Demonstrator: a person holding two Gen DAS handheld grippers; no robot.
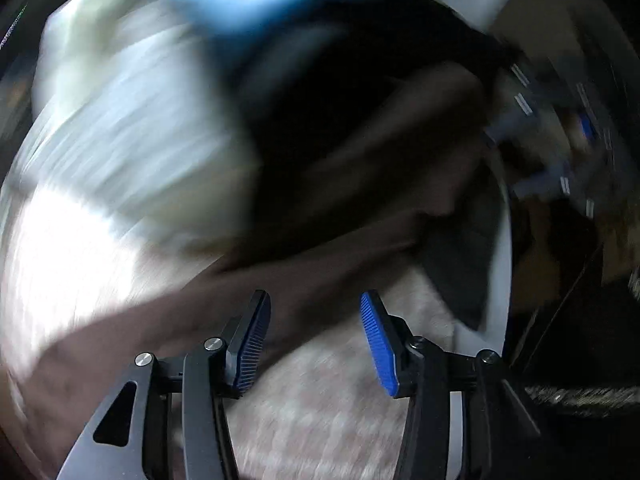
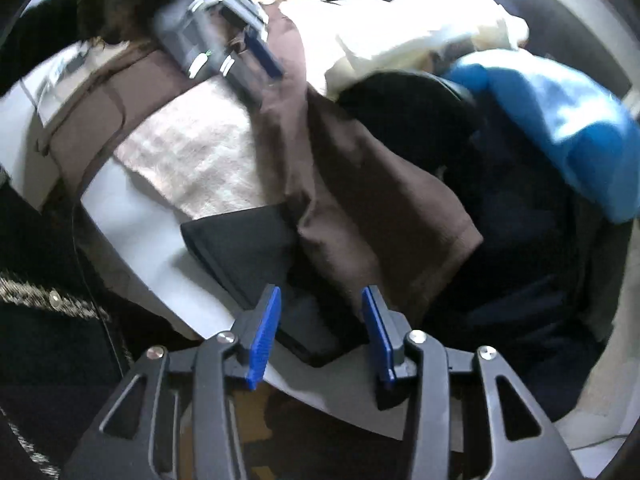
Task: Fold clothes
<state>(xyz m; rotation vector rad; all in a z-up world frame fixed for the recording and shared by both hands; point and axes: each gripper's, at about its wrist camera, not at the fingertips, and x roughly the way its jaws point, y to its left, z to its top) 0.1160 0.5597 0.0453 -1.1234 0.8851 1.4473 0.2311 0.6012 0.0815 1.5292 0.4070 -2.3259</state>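
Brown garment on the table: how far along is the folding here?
Done: the brown garment lies stretched across the table, doubled at its near end, not a finished fold. In hand: nothing; both the left gripper and the right gripper are open with no cloth between the pads. Left: finishing it, then the heap behind, a blue piece, a dark one and a cream one, still unfolded.

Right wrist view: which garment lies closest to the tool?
The brown garment: its hem ends just ahead of the right tool. The blue one and the cream one lie farther back.
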